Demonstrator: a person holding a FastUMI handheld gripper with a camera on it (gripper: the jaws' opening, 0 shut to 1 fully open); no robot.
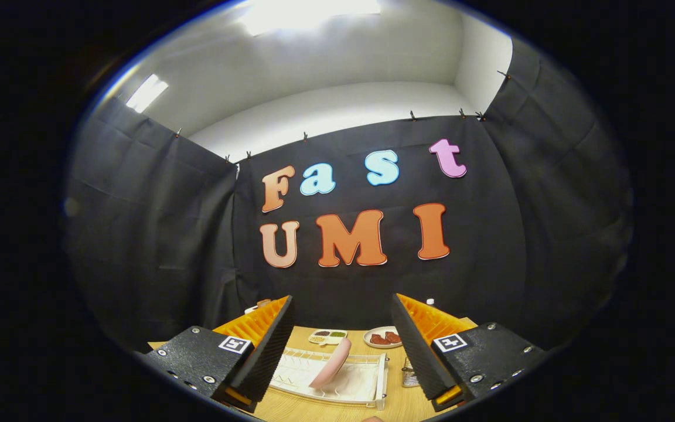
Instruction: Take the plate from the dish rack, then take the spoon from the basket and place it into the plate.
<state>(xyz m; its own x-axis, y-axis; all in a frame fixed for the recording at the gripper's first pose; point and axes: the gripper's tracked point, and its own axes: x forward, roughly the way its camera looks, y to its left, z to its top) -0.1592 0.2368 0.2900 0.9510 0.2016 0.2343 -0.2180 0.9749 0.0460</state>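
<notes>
A pink plate (331, 363) stands tilted on edge in a white wire dish rack (367, 387) on the wooden table. My gripper (340, 346) is open, its two fingers spread wide above the rack with the plate low between them and nothing held. A wire basket (410, 375) peeks out just right of the rack, mostly hidden behind the right finger (416, 351). I cannot make out a spoon in it.
Beyond the rack, near the black cloth wall, lie a small divided dish (327, 336) with dark and green bits and a white plate (383, 337) with red food. Bare wooden tabletop (393, 404) lies in front of the rack.
</notes>
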